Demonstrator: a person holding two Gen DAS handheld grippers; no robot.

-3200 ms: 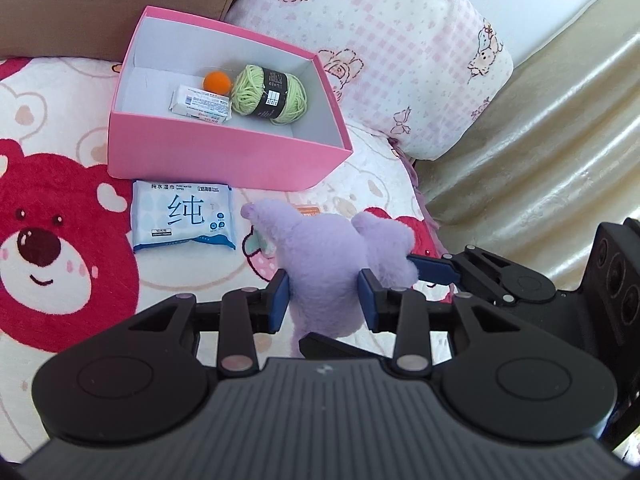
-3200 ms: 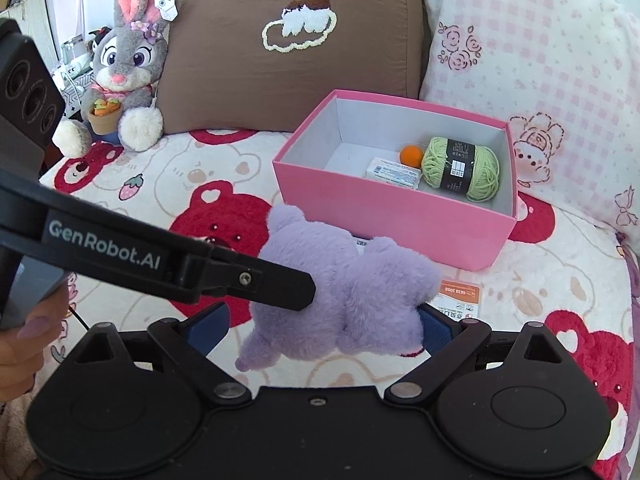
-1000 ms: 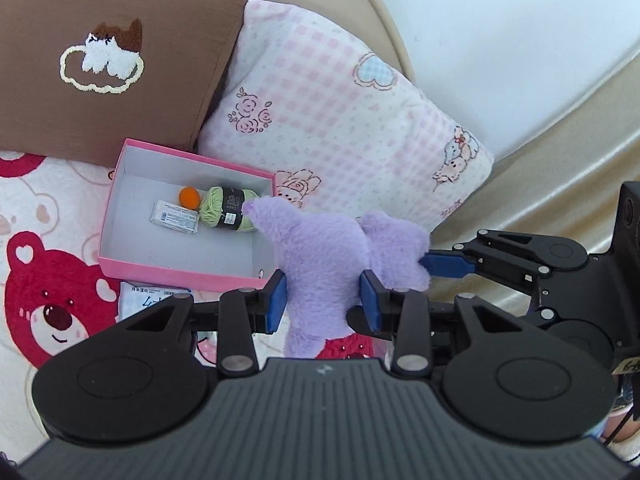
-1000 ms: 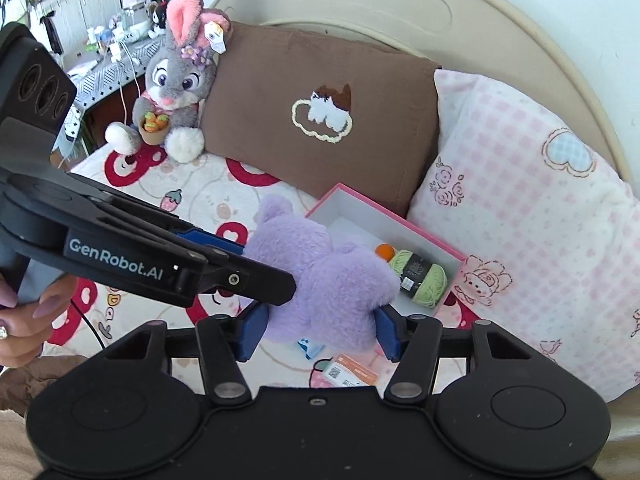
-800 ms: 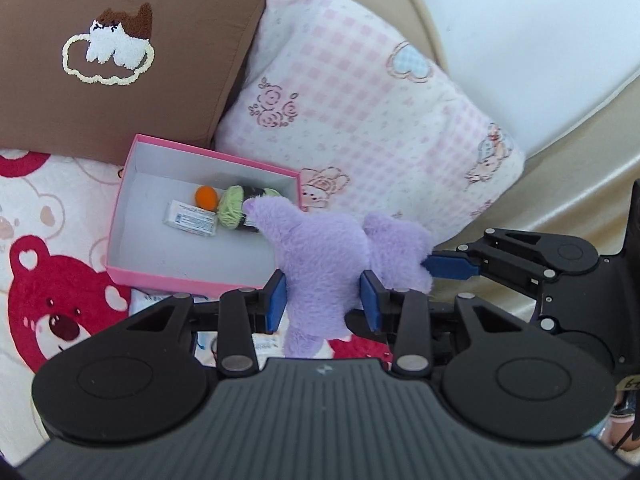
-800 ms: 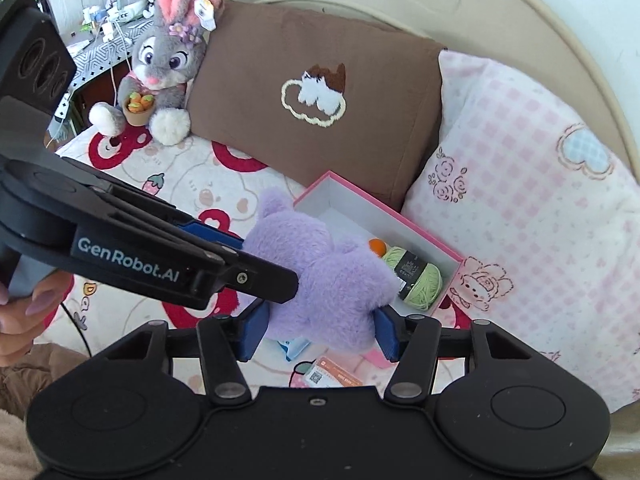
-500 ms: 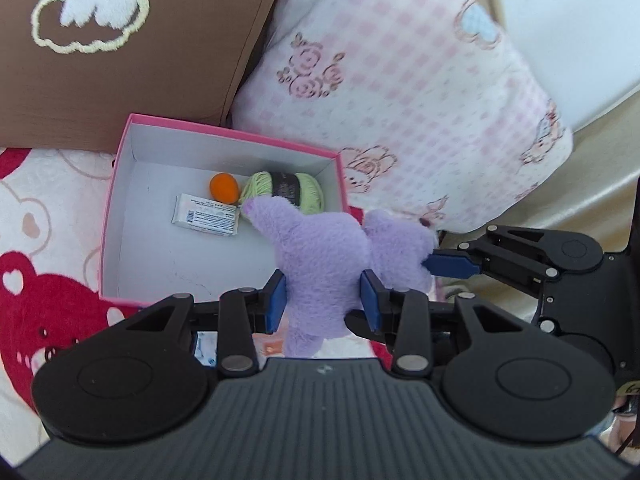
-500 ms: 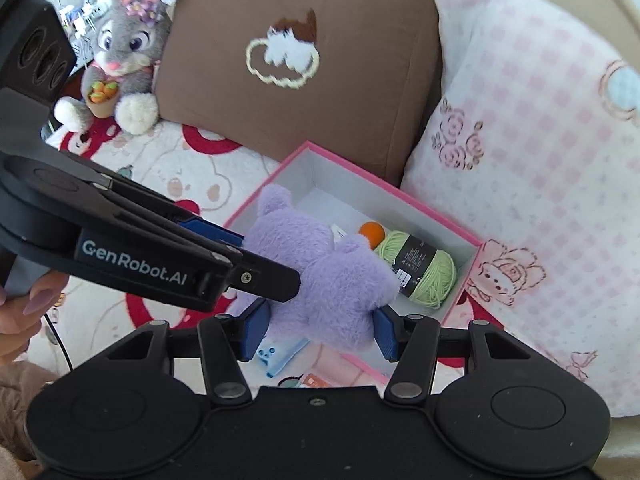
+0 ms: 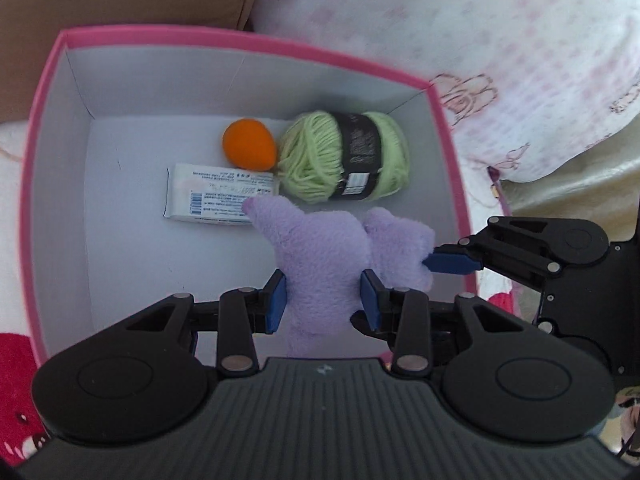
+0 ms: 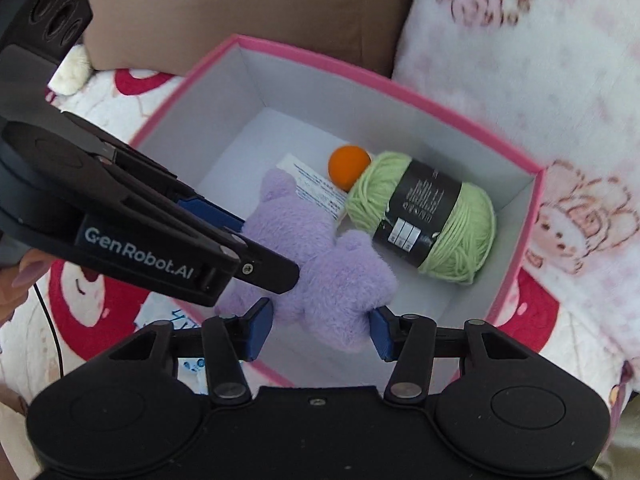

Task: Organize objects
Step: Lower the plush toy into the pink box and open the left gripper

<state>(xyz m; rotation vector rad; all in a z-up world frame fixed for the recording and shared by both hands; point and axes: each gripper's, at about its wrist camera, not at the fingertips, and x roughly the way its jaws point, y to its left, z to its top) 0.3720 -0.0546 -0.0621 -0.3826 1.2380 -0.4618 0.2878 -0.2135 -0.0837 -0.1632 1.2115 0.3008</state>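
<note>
- The purple plush toy [image 9: 320, 264] is hanging over the open pink box [image 9: 248, 42], pinched between the blue pads of the left gripper [image 9: 322, 296].
- The right gripper [image 10: 318, 328] is also gripping the toy, pads pressing its other end while its jaws are closing in.
- Inside the box, a green yarn ball [image 9: 346, 156], an orange ball [image 9: 249, 144] and a white packet [image 9: 218, 192] are lying just beyond the toy.
- The box is sitting on a bear-print bedspread [image 10: 100, 304], with a brown pillow [image 10: 256, 8] and a pink checked pillow [image 10: 520, 52] leaning behind it.
</note>
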